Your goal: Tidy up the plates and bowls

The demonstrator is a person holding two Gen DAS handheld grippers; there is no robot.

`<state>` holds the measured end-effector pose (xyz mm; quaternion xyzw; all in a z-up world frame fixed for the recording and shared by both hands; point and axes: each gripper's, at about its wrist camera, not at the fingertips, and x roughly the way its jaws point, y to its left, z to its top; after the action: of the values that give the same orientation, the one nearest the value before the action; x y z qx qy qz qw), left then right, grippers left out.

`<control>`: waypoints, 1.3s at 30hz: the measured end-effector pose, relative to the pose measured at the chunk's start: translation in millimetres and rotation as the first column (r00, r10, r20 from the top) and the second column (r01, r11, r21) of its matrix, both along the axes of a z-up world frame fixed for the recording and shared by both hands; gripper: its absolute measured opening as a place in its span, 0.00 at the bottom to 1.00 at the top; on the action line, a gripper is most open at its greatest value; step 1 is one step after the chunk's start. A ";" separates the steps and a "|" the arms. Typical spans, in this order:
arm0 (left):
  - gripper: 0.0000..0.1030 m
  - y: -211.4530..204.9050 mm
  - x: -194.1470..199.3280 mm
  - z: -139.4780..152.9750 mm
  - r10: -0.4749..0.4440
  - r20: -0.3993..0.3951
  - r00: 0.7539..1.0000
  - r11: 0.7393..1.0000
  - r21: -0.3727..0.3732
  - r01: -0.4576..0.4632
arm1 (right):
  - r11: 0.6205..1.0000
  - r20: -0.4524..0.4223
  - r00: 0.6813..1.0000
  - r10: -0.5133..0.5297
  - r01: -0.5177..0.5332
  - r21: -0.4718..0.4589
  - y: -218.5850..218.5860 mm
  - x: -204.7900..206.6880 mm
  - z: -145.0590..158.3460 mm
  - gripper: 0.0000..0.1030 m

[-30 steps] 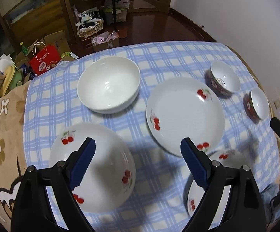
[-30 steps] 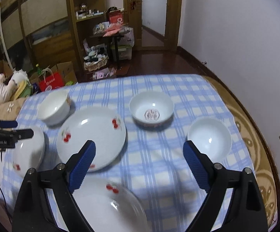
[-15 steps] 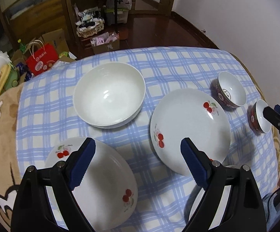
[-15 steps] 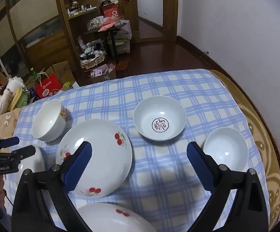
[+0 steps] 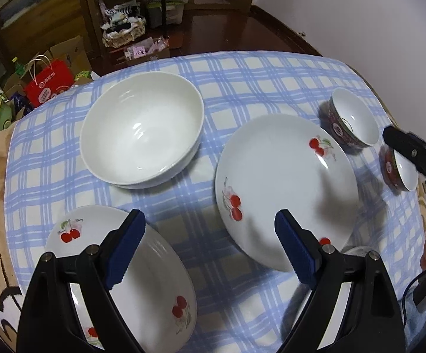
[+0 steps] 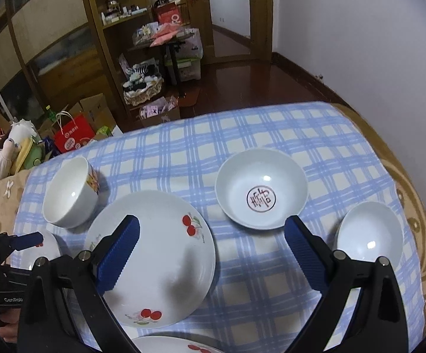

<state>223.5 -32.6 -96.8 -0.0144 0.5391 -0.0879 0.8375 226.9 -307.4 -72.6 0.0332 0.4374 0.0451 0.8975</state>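
I'm in a lived-in home: a checked tablecloth (image 6: 271, 135) covers the table before me, a cluttered wooden shelf unit (image 6: 118, 29) stands upper centre, stuffed toys (image 6: 3, 153) and a red shopping bag (image 6: 73, 138) sit at left.

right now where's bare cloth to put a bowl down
Bare cloth lies along the far edge behind the big white bowl and stamped bowl, and in front of the stamped bowl. Crowded near the cherry plates, packed close together.

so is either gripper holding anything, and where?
Nothing is held. The left gripper and the right gripper are both open above the plates, jaws empty.
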 end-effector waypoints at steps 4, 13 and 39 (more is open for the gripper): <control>0.86 2.7 3.0 -5.5 -0.002 -0.008 1.000 0.999 -0.045 0.001 | 1.000 -0.055 0.998 -0.007 0.006 -0.010 -0.7 5.9 -19.2 1.00; 0.86 -2.9 3.0 -14.1 -0.006 -0.010 1.000 0.999 -0.035 0.005 | 0.999 -0.119 0.993 -0.017 0.012 -0.039 1.0 9.5 -48.1 1.00; 0.38 -10.8 9.9 -37.0 -0.040 -0.045 0.998 0.992 -0.119 0.035 | 0.996 -0.212 0.977 0.017 -0.034 -0.078 10.2 20.8 -85.6 0.74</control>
<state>233.4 -43.4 -133.8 -0.0560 0.5529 -0.1351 0.8203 247.7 -297.2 -158.2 -0.0044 0.5320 0.0350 0.8460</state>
